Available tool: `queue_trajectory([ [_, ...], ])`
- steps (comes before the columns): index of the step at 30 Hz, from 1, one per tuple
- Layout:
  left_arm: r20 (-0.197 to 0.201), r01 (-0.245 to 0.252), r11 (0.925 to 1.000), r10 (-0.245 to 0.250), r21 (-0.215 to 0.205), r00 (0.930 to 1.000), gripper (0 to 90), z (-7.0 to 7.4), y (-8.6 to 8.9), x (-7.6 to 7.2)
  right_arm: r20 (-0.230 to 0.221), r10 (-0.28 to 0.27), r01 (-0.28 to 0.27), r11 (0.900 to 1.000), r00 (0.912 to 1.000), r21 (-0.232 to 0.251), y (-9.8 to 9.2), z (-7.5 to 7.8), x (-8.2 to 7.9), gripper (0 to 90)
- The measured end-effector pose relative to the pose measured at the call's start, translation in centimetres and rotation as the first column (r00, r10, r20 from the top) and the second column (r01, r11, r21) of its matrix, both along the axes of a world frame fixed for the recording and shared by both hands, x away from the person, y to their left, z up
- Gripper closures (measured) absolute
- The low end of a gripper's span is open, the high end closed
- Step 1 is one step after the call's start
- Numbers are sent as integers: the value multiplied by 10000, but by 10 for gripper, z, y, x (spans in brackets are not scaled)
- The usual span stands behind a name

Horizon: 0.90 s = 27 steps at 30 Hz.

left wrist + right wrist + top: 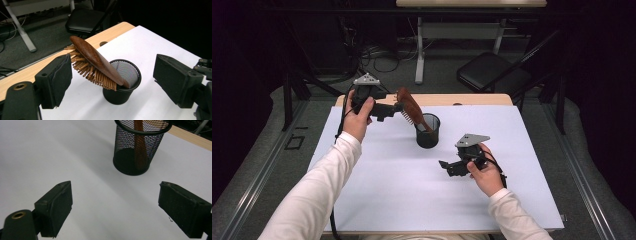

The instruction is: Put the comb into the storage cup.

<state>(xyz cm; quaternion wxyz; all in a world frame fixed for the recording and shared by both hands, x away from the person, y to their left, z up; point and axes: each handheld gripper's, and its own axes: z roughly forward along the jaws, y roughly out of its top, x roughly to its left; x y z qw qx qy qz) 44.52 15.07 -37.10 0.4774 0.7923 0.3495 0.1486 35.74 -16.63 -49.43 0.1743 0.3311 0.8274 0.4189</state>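
Note:
A wooden hairbrush [411, 109] stands with its handle down in a black mesh cup [428, 134] and leans out to the left, bristles facing down. My left gripper [398, 108] hovers open right beside the brush head. In the left gripper view the brush [92, 55] lies between and beyond the wide-apart jaws, its bristles close to the left pad, with the cup [122, 94] under it. My right gripper [443, 165] rests open low over the white sheet, to the front right of the cup. Its view shows the cup [130, 157] and the brush handle [140, 147] ahead.
A white sheet [412, 195] covers most of the wooden table [472, 99], whose bare strip runs along the far edge. Beyond the table, on the floor, stand a black folding chair [492, 72] and a desk leg [419, 50].

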Motion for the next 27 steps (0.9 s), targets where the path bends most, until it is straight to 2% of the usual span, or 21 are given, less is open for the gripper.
queue_trajectory([
  [9, -103, 337, 9994, -337, -6, 9994, 158, -1, -8, -7, 18, -41, 41, 10000, 10000, 50, -1, 0, 1, 123],
  [18, -71, 792, 9965, -791, 282, 9968, 158, 1, -17, -22, 105, -149, 146, 9997, 9998, 214, -5, 5, 0, 123],
  [20, 23, 788, 9961, -789, 387, 9969, 158, 2, -19, -26, 134, -154, 151, 9996, 9998, 249, -6, 6, 1, 123],
  [27, 36, 878, 9957, -879, 296, 9961, 158, 0, -24, -38, 163, -199, 193, 9993, 9997, 321, -8, 8, 1, 124],
])
